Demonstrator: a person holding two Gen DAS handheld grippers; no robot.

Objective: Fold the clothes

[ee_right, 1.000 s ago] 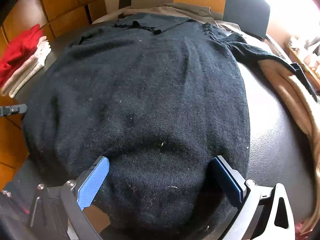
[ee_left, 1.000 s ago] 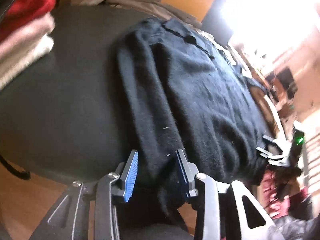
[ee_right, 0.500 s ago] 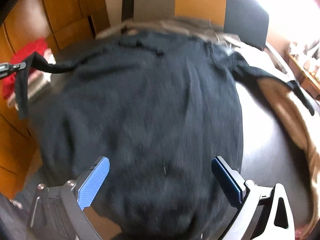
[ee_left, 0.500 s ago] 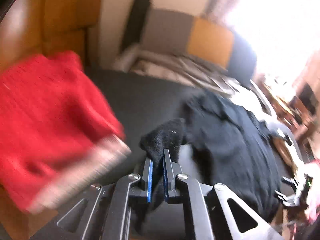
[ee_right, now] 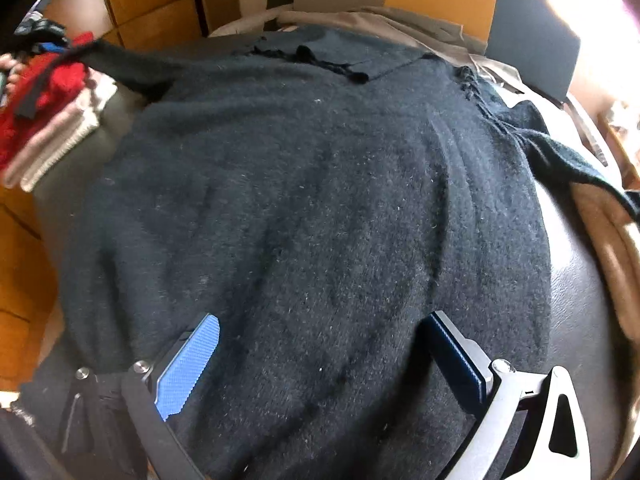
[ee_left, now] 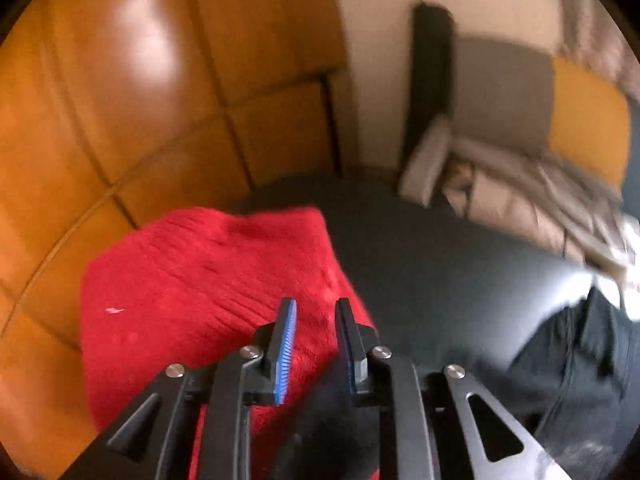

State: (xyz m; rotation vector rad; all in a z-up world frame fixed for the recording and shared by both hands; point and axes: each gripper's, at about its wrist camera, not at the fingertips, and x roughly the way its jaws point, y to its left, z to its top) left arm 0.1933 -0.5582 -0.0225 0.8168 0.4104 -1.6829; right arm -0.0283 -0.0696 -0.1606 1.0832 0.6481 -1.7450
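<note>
Black sweater spread on the dark table, my two grippers working its near and left edges.

My right gripper (ee_right: 320,356) stands wide, fingers straddling the black sweater (ee_right: 320,200) at its near hem. My left gripper (ee_left: 314,344) is narrowly parted above the red sweater (ee_left: 208,280); dark cloth lies low between its fingers, but I cannot tell if it is pinched.

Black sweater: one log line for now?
left gripper: open, over red sweater | right gripper: open, over black sweater | black sweater: spread flat | sleeve: drawn out toward red sweater
</note>
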